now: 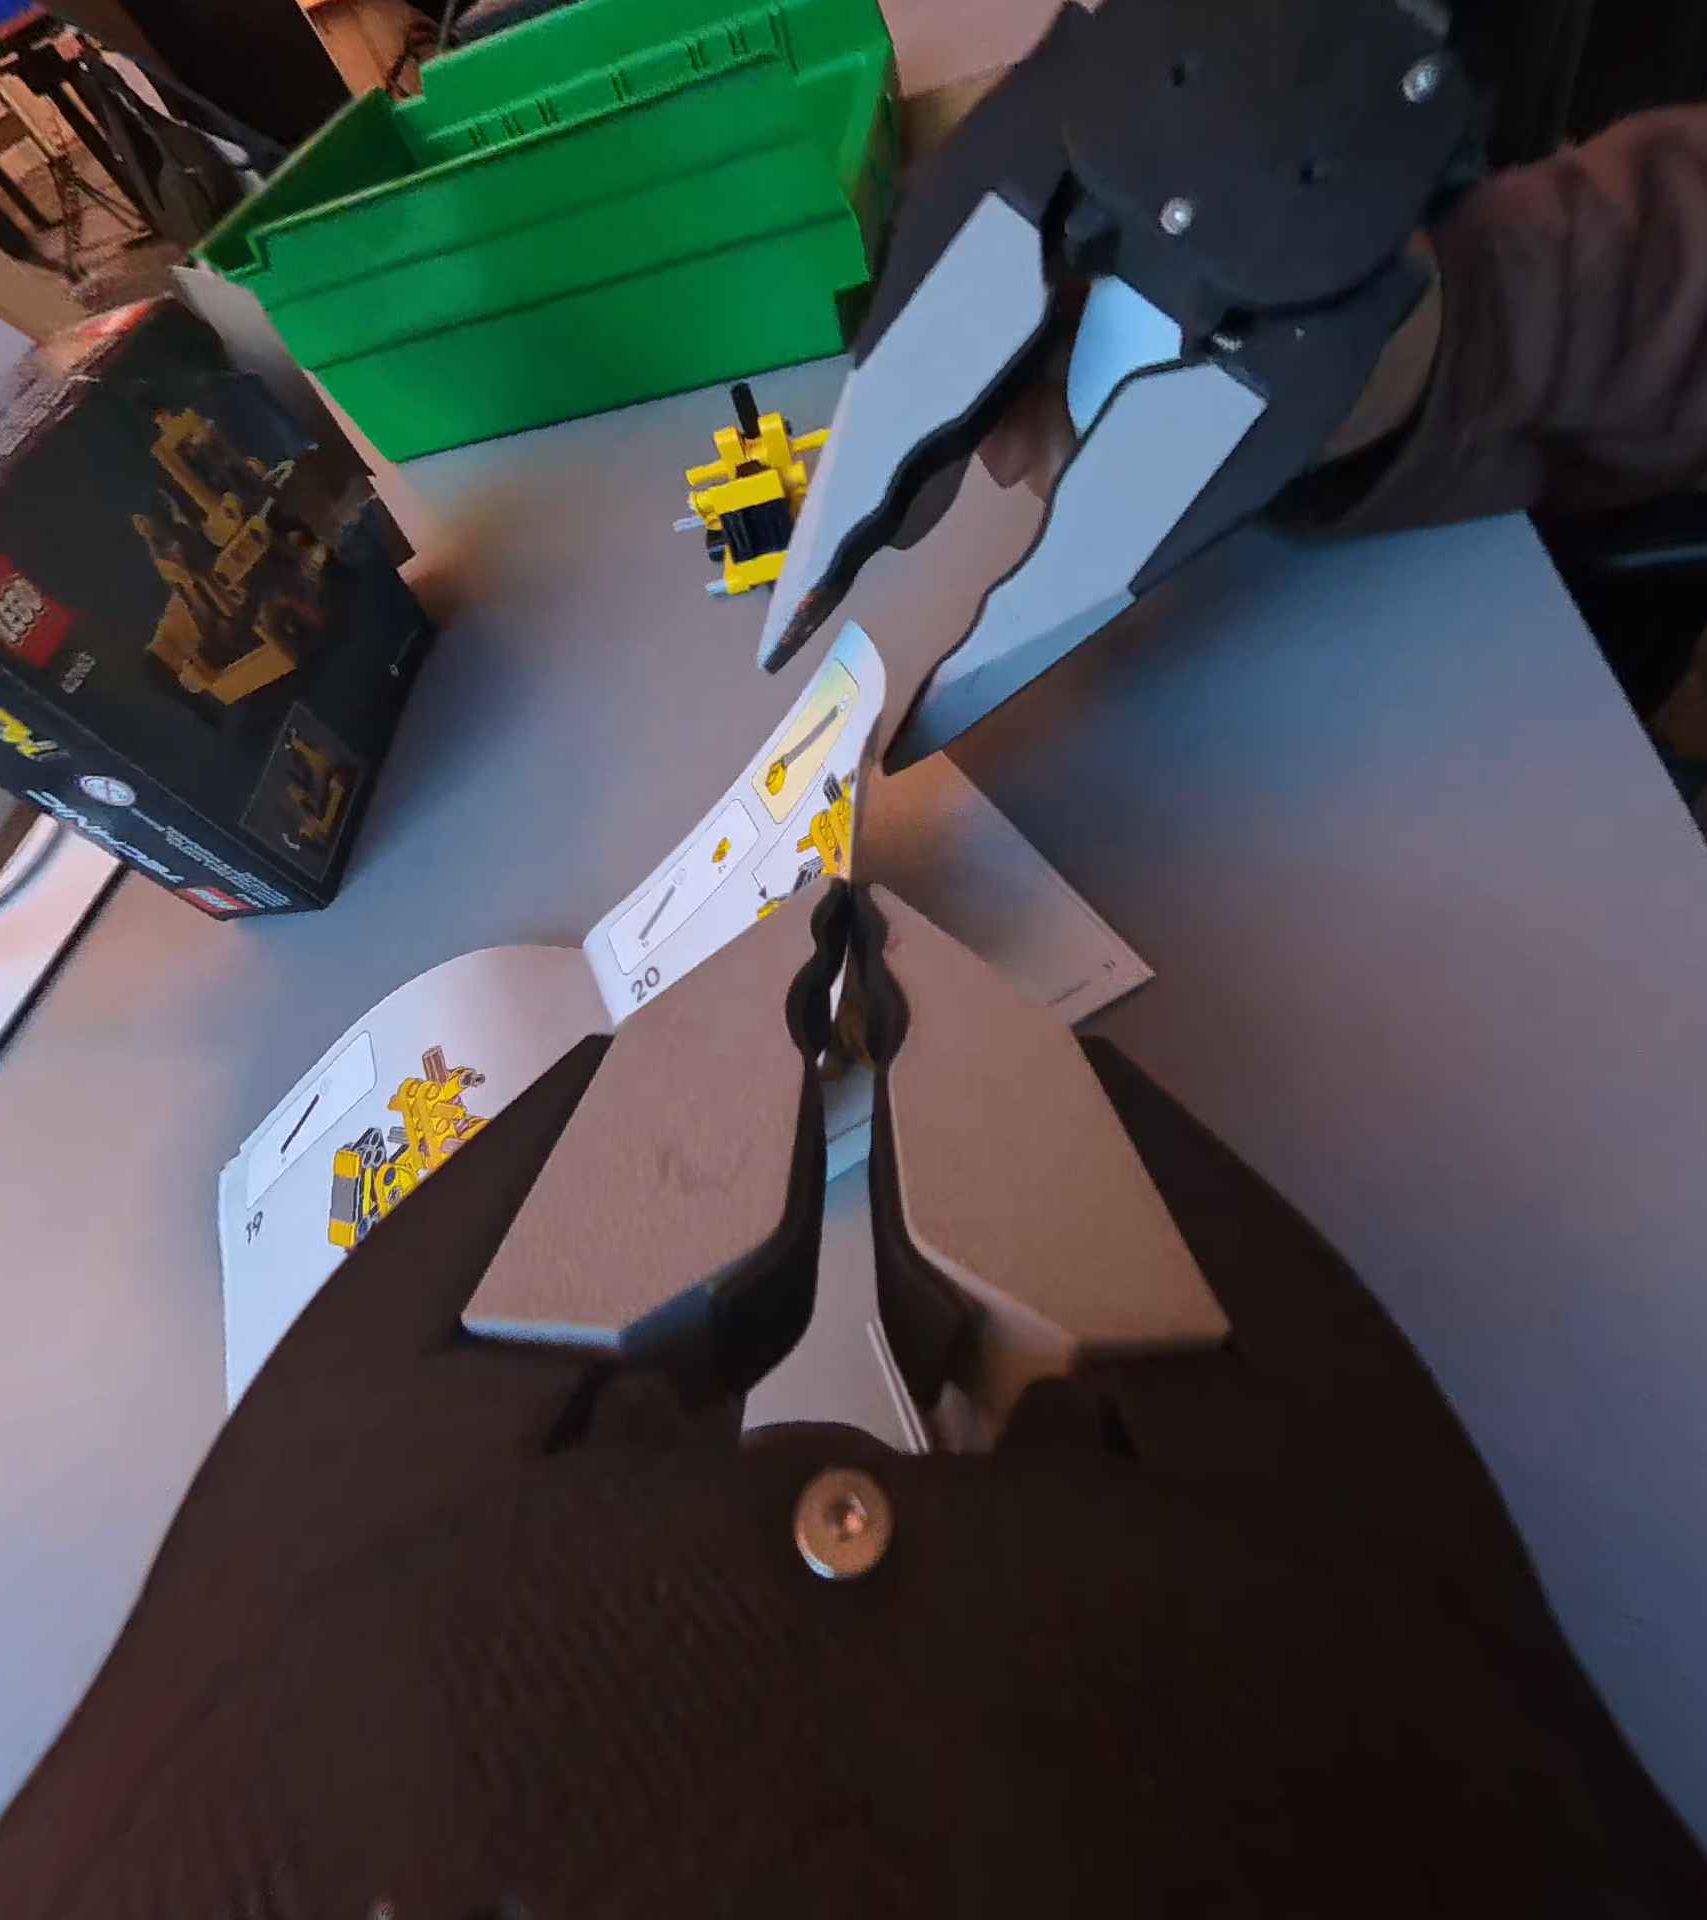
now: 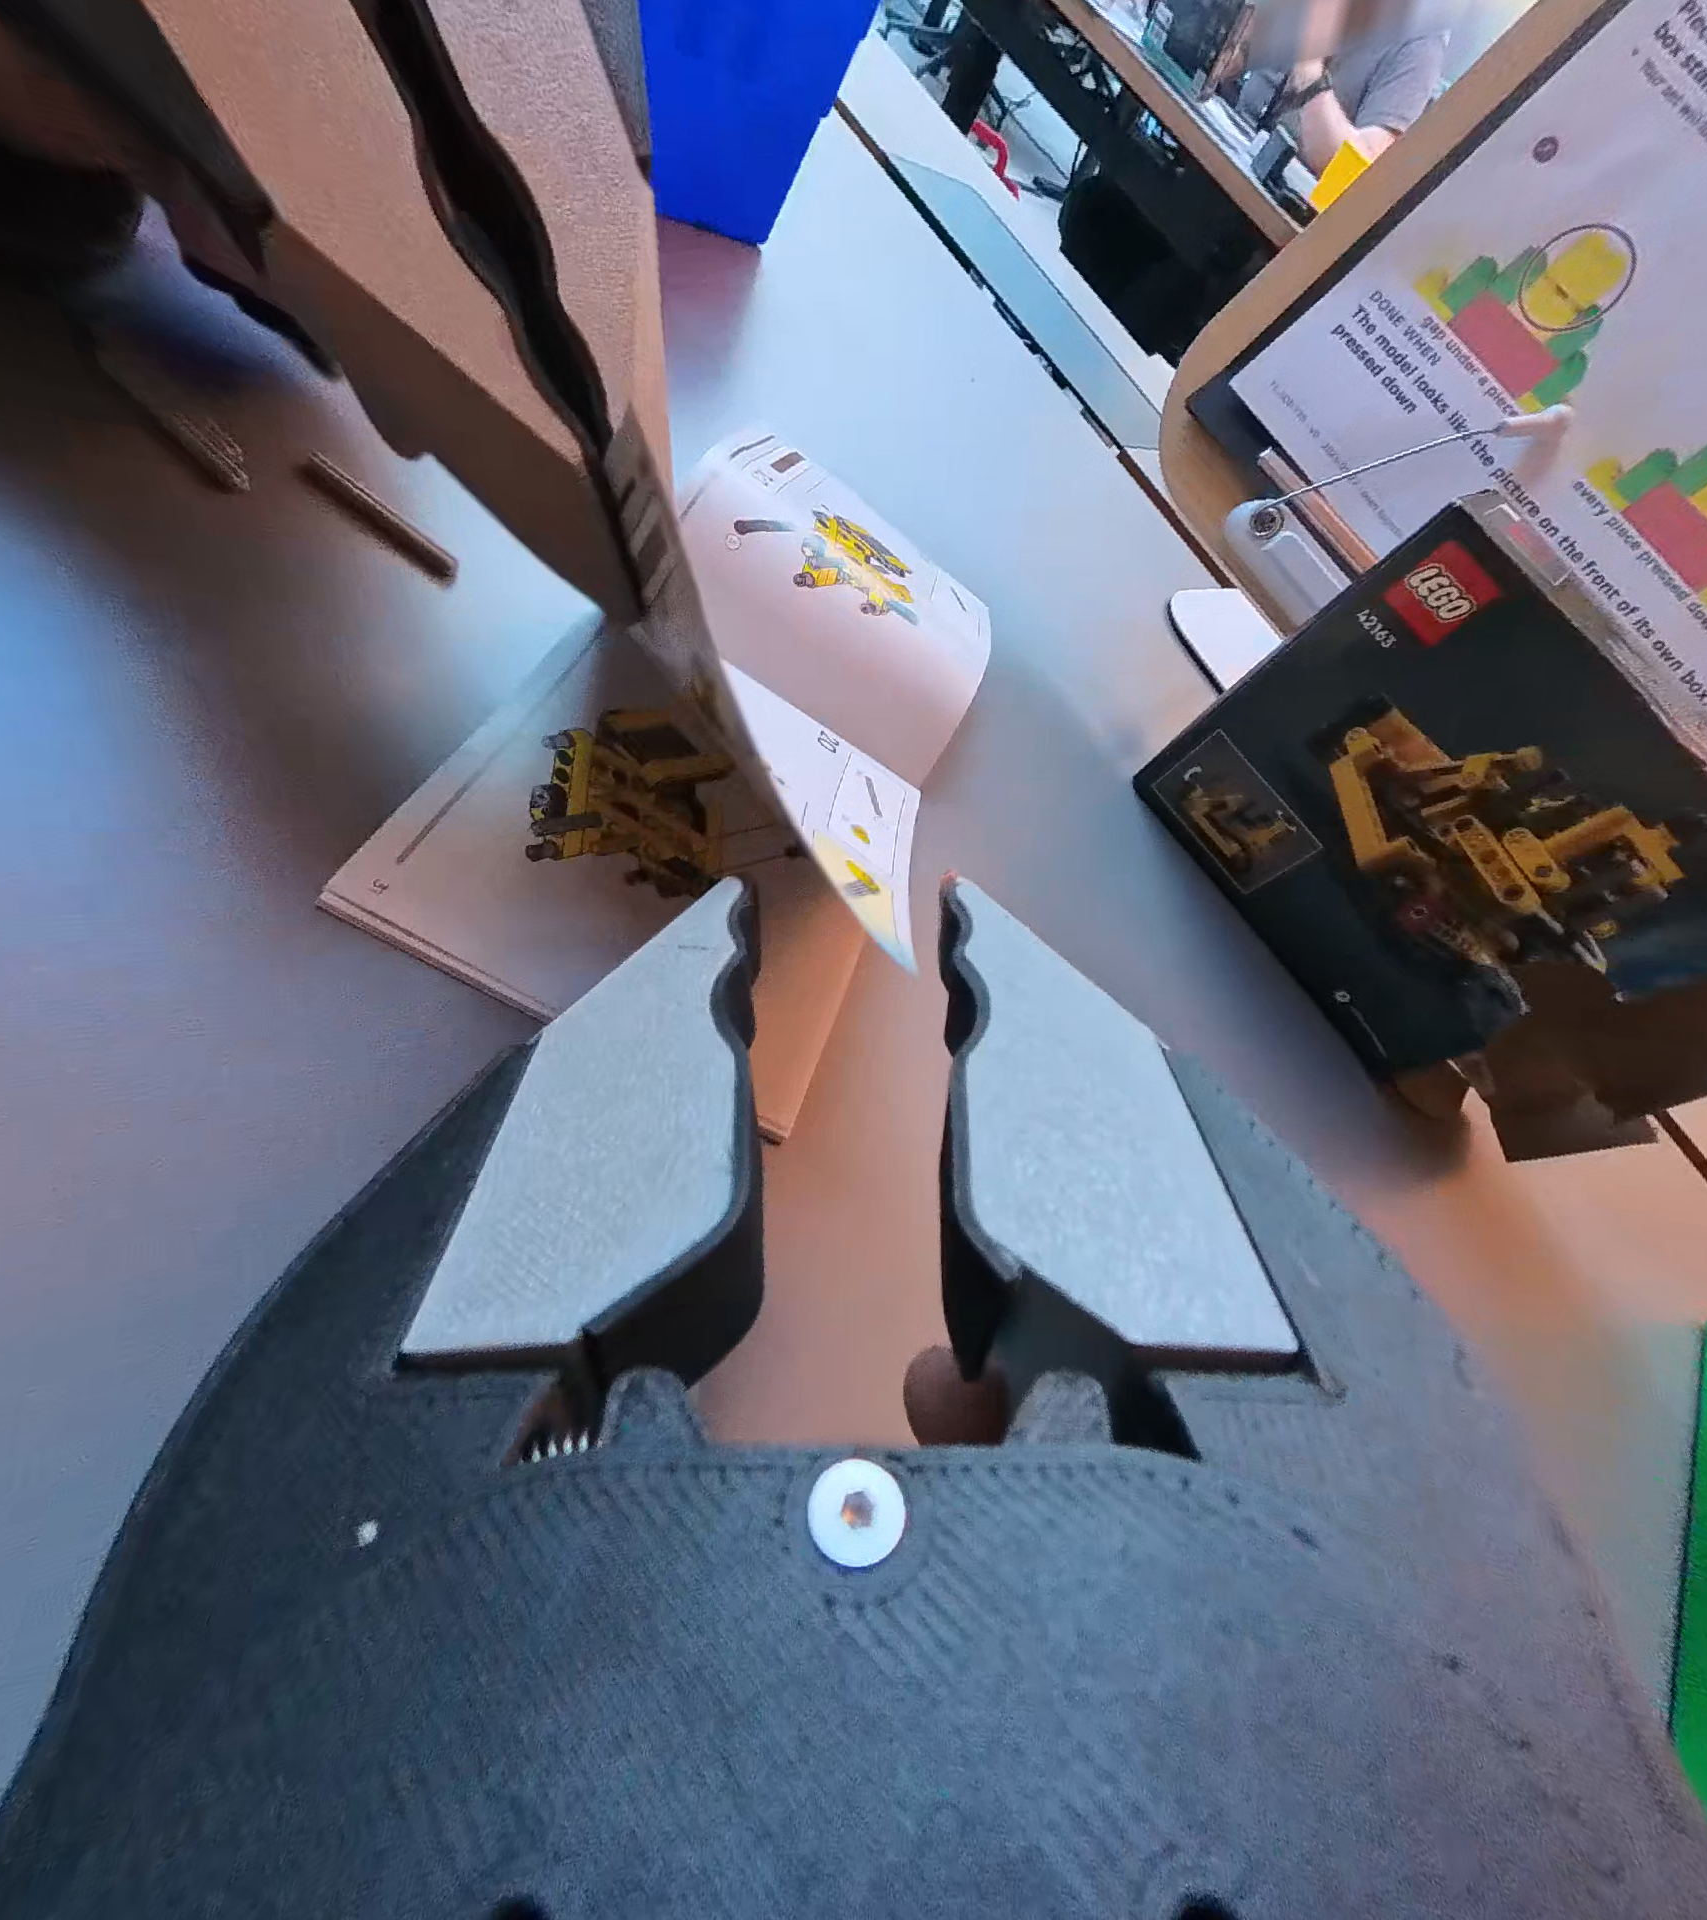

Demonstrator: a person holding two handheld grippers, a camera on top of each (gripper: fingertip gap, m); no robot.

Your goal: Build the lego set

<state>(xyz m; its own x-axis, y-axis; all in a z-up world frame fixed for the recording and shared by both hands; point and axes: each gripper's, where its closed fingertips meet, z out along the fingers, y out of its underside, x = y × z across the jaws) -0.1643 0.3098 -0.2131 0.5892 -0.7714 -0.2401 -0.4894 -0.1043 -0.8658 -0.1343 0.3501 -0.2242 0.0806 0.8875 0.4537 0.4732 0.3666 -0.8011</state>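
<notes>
We see our left gripper (image 1: 844, 914) pinched tight on a raised page (image 1: 735, 831) of the instruction booklet (image 1: 309, 1174), which lies open on the grey table (image 1: 1348, 935); the page stands up from the spread and curls away toward the far side. Our right gripper (image 2: 847, 940) hangs with its fingers parted and nothing between them, the free corner of that lifted page just in front of its tips. In the left wrist view the right gripper (image 1: 833, 707) comes in from the far right, its tips on either side of the page's top edge; whether they touch it we cannot tell. Beyond it, on the table, sits the partly built yellow and black model (image 1: 745, 499), just near the green bin (image 1: 568, 249). To the left stands the dark set box (image 1: 153, 623), tilted, with the yellow vehicle pictured on its face. In the right wrist view a printed sheet (image 2: 1555, 312) with coloured brick drawings stands behind the box.
</notes>
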